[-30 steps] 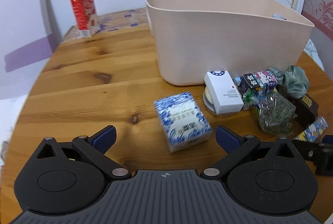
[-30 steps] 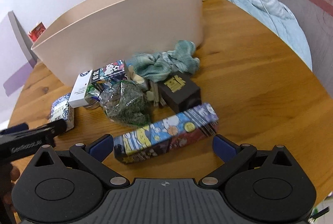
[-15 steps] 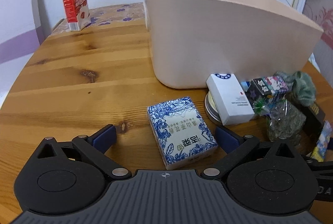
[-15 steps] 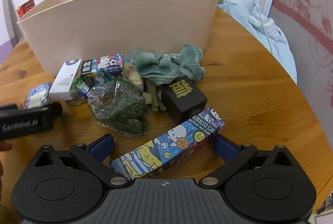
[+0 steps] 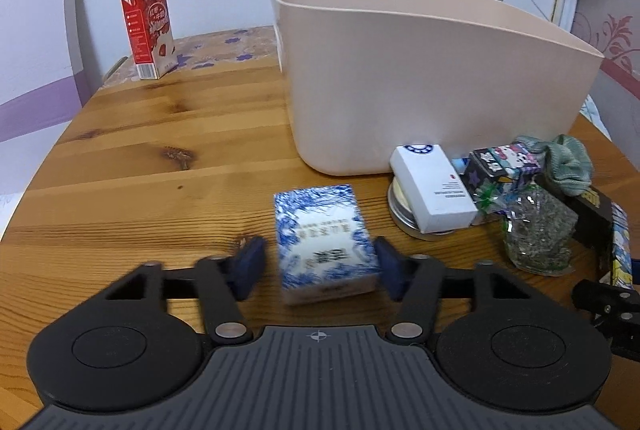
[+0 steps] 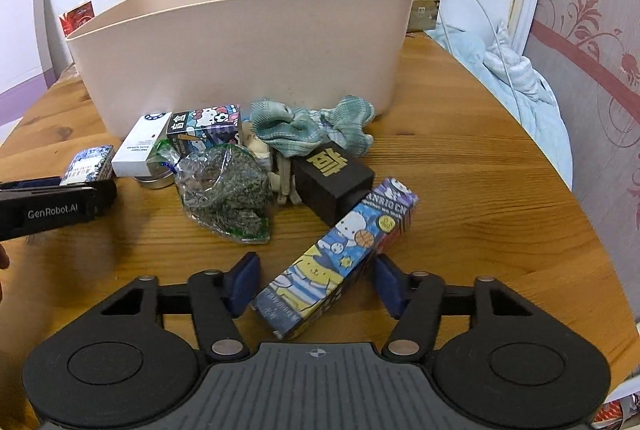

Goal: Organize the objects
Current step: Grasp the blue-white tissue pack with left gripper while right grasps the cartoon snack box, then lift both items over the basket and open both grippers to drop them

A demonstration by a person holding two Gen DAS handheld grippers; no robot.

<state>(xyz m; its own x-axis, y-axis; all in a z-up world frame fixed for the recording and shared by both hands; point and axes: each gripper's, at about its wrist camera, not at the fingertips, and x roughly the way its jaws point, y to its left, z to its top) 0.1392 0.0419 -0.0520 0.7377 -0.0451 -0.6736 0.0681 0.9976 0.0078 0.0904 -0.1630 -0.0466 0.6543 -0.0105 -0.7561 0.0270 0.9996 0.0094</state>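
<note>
- Left gripper (image 5: pixel 318 266): jaws part-open, straddling the blue-white patterned box (image 5: pixel 325 237), which lies flat on the wood table (image 5: pixel 160 166). Right pad looks touching the box's side, left pad has a visible gap → not clamped yet, imo mid-close.
- Right gripper (image 6: pixel 314 284): same story, jaws apart around the near end of the long cartoon box (image 6: pixel 340 262). Box sits diagonal between the pads, so grip may twist it.
- Beige bin (image 6: pixel 240 58) at far side, open top, inside not visible. Prob the drop target for both.
- Rest of pile sits just near of the bin wall: white box (image 5: pixel 434 188) on a round tin (image 5: pixel 404 220), Hello Kitty box (image 6: pixel 206 126), herb bag (image 6: pixel 224 194), black box (image 6: pixel 332 180), green cloth (image 6: pixel 312 128).
- Red carton (image 5: pixel 149 30) upright far left, well apart from pile.
- Both picks are pile's outer items → less clutter to snag.
</note>
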